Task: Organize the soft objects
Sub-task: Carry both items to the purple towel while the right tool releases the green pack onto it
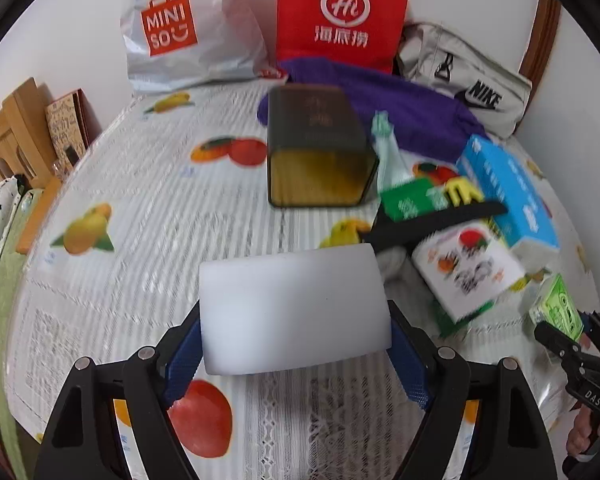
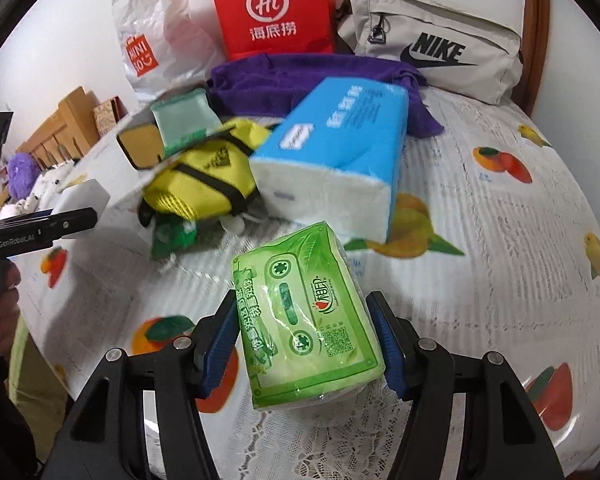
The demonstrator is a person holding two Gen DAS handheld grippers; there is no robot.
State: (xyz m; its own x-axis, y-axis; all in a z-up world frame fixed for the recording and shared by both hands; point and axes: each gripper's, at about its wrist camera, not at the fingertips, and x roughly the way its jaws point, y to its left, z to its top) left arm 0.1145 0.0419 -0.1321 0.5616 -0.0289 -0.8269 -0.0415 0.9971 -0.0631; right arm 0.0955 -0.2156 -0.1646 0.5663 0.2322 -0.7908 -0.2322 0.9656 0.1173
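Sorting in mid-carry over the fruit-print counter [image 1: 140, 280], with white foam block [image 1: 296, 312] clamped in left gripper [image 1: 296, 356] fingers above the near edge and green tissue pack [image 2: 305, 332] pinched in right gripper [image 2: 305, 352] near the clutter; next, probably choosing a clear spot and lowering each gently.

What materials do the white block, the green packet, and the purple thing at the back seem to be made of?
White block: probably foam or sponge, with a matte, plain surface and softly rounded edges.
Green packet: soft tissue wrapped in thin glossy plastic film; the film shows reflections and wrinkles.
Purple cloth: fabric, perhaps fleece or towel; it looks matte and lies in limp folds.
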